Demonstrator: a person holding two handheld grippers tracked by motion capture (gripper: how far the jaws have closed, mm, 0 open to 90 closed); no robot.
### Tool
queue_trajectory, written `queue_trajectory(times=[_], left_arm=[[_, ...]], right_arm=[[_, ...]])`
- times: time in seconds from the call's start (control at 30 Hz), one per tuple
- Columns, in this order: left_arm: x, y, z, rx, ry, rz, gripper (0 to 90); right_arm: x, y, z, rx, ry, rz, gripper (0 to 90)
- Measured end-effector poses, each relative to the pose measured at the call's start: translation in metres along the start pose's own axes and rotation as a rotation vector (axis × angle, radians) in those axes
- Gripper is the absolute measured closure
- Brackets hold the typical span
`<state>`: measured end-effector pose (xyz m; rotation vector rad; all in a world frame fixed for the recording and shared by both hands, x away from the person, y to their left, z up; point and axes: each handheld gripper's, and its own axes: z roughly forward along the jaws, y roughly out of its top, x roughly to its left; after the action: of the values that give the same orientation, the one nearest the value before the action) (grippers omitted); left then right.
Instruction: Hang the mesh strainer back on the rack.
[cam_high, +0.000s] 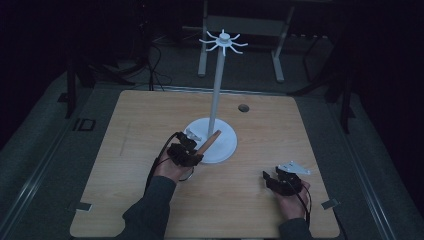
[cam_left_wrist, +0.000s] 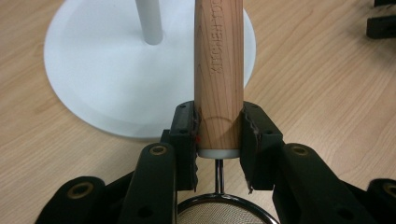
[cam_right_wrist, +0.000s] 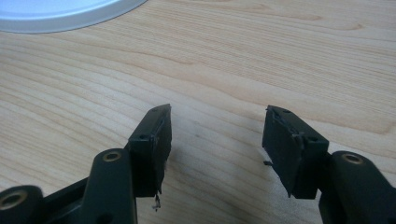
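Up close: left gripper (cam_left_wrist: 218, 135) clamps wooden handle (cam_left_wrist: 218, 70), mesh strainer (cam_left_wrist: 219, 212) below | right gripper (cam_right_wrist: 217, 135) apart over table (cam_right_wrist: 280, 56)

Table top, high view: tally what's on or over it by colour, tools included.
White: 1, the rack stand
Wood and metal: 1, the wooden-handled strainer, clamped in the left tool
Black: 2, the left tool and the right tool, which is open with nothing between its jaws
Total: 4

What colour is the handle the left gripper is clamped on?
Light natural wood with visible grain and stamped lettering; the handle shows best in the left gripper view.
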<state>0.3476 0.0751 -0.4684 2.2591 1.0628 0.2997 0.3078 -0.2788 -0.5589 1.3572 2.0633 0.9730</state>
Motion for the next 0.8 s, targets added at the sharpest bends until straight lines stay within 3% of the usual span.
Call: queue_trajectory(times=[0.8], left_arm=[[0.005, 0.001, -0.014, -0.099, 0.042, -0.049, 69.2]], right_arm=[[0.000, 0.000, 0.000, 0.000, -0.001, 0.001, 42.0]])
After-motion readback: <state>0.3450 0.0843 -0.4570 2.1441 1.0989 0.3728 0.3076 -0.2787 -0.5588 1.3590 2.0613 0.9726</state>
